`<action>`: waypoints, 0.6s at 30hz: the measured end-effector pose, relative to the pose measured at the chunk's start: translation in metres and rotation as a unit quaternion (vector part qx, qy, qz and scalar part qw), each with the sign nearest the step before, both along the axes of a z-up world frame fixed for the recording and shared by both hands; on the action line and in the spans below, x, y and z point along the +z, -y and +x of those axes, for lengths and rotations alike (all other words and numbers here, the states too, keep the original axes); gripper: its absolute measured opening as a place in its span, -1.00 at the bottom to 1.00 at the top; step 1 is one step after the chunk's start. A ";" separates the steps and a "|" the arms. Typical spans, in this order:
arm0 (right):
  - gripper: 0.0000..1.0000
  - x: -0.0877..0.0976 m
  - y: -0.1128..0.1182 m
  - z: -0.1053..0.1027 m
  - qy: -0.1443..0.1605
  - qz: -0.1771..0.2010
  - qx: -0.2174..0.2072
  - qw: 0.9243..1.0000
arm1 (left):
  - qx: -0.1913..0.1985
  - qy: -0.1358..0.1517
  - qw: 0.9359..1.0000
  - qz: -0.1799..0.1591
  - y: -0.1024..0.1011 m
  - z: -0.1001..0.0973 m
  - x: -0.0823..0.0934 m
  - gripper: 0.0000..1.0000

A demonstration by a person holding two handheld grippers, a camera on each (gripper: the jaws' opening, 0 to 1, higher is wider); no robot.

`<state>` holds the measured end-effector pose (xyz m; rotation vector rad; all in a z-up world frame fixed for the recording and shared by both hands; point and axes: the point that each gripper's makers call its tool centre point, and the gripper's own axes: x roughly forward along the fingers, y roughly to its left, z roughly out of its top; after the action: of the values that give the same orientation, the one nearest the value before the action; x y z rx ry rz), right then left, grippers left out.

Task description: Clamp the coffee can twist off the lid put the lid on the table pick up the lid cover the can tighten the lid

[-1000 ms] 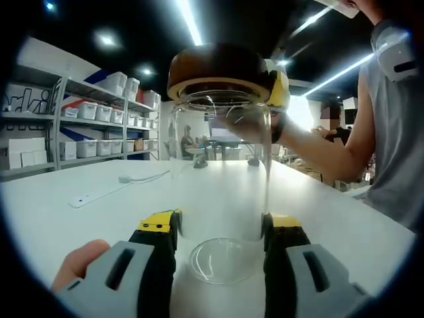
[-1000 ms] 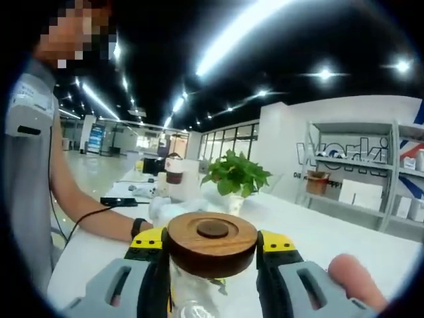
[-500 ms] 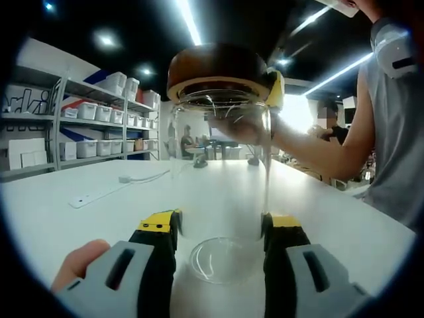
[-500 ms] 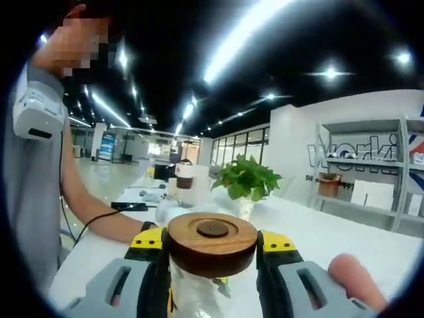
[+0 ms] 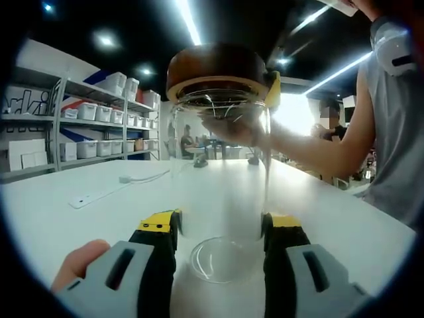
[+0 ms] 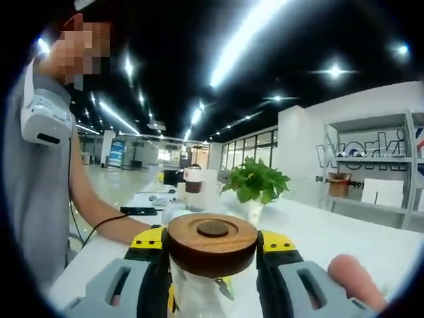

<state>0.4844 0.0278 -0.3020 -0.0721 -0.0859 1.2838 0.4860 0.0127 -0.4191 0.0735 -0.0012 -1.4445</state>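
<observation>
Wooden lid [image 6: 212, 240] sits clenched in your right gripper [image 6: 212, 255]; left gripper [image 5: 220, 228] grasps the glass can [image 5: 220, 165]. Twist level, steady.

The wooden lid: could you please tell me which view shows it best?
The right gripper view: the wooden lid sits close, its top face and centre knob plain, clamped by the right gripper. The left gripper view shows its underside and rim from below, atop the glass can.

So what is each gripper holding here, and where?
Left gripper clamps the glass can low on its body; right gripper grips the wooden lid by its rim.
</observation>
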 end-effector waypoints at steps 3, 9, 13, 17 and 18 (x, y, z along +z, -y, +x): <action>-0.06 0.000 0.000 -0.001 -0.001 0.007 0.006 1.000 | 0.001 0.001 1.000 0.000 0.000 0.000 0.000 -0.17; -0.05 -0.002 0.000 0.000 -0.027 0.019 0.003 0.999 | 0.000 0.001 1.000 0.001 0.000 0.000 0.000 -0.17; 0.10 -0.005 0.005 0.006 -0.038 0.029 -0.036 0.998 | 0.001 0.003 1.000 0.002 0.000 0.000 0.000 -0.17; 0.16 -0.011 0.011 0.008 -0.049 0.029 -0.066 0.996 | 0.001 0.002 1.000 0.002 0.000 0.001 -0.001 -0.17; 0.17 -0.015 0.011 0.006 -0.048 0.019 -0.079 0.996 | 0.001 0.002 1.000 0.002 0.000 0.001 -0.001 -0.17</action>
<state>0.4903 0.0165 -0.3171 0.0145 -0.0209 1.1258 0.4868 0.0126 -0.4197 0.0798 -0.0017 -1.4426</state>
